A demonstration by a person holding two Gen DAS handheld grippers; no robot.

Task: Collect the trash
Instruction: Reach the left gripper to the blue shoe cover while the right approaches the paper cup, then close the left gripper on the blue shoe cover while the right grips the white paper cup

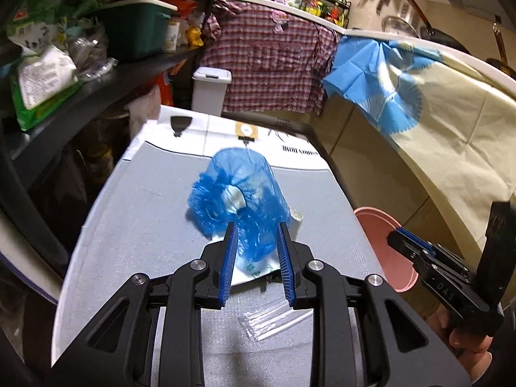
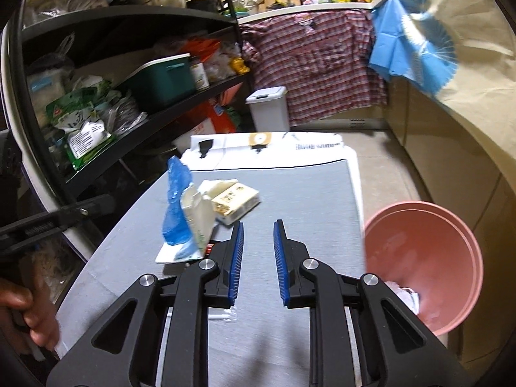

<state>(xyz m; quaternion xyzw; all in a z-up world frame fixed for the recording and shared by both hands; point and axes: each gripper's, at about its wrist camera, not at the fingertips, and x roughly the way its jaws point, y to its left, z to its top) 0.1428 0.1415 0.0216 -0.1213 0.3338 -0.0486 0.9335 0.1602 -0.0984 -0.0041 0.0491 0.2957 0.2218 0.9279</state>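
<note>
While pinched upright | blue bag (image 1: 238,190) | left hand-held gripper (image 1: 256,235)

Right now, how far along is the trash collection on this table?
Done: something pale already lies in the pink bin. In hand: the left gripper pinches a blue plastic bag above the table; the right gripper is empty. Left: the torn carton, white packet and clear straw wrappers.

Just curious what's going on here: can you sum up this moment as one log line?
left gripper: shut on blue plastic bag | right gripper: empty, over table | pink bin: beside table
</note>
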